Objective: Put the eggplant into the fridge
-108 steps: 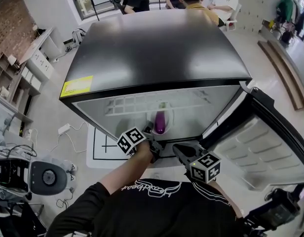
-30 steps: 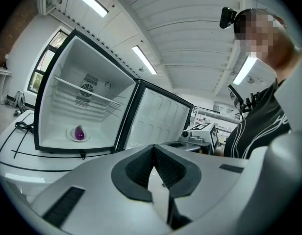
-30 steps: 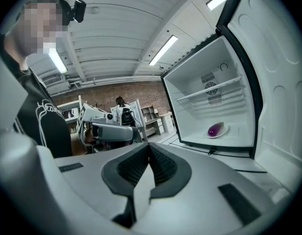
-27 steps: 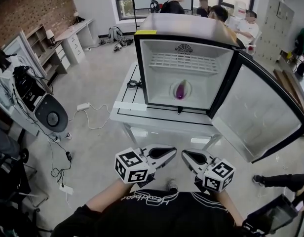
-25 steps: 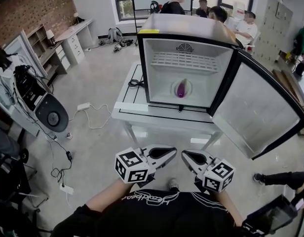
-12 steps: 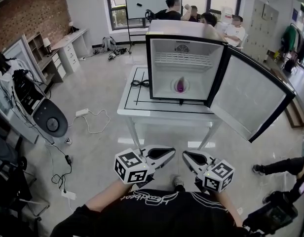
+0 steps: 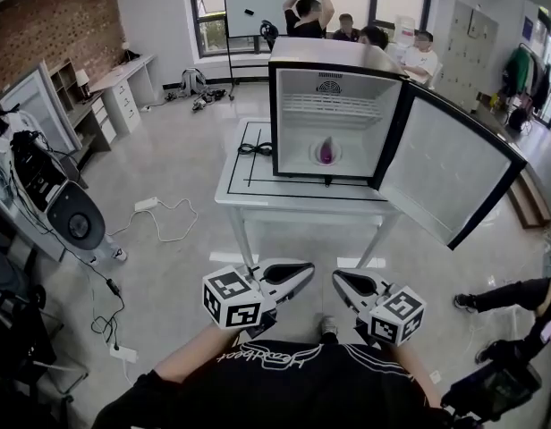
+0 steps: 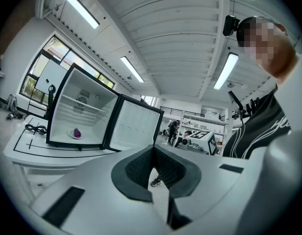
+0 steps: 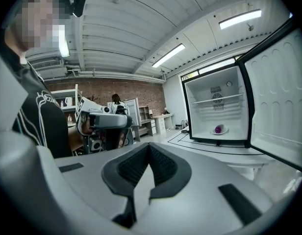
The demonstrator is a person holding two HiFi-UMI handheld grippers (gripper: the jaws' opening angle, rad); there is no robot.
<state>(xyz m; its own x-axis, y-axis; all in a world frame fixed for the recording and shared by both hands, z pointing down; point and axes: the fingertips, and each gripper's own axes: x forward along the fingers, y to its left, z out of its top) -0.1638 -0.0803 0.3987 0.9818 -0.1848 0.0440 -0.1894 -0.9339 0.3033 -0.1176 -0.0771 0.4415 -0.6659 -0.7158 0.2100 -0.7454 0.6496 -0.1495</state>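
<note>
The purple eggplant [image 7: 326, 152] lies on a small white plate inside the open black fridge [image 7: 334, 119], on its floor under the wire shelf. Both grippers are held close to my chest, far back from the fridge. My left gripper [image 7: 304, 270] is shut and holds nothing. My right gripper [image 7: 340, 278] is shut and empty as well. In the left gripper view the eggplant [image 8: 76, 132] shows small in the fridge [image 8: 80, 114], beyond the gripper [image 8: 152, 149]. The right gripper view shows the eggplant [image 9: 218, 129] far past the gripper [image 9: 150, 148].
The fridge stands on a white table [image 7: 249, 190] with black line markings. Its door [image 7: 445, 172] swings wide to the right. Cables [image 7: 159, 217] trail on the floor at left beside a machine [image 7: 70, 226]. Several people [image 7: 347, 25] are behind the fridge.
The view has backed away from the fridge, which now looks smaller and farther. Both grippers stay shut near my chest. The eggplant rests where it was in the fridge.
</note>
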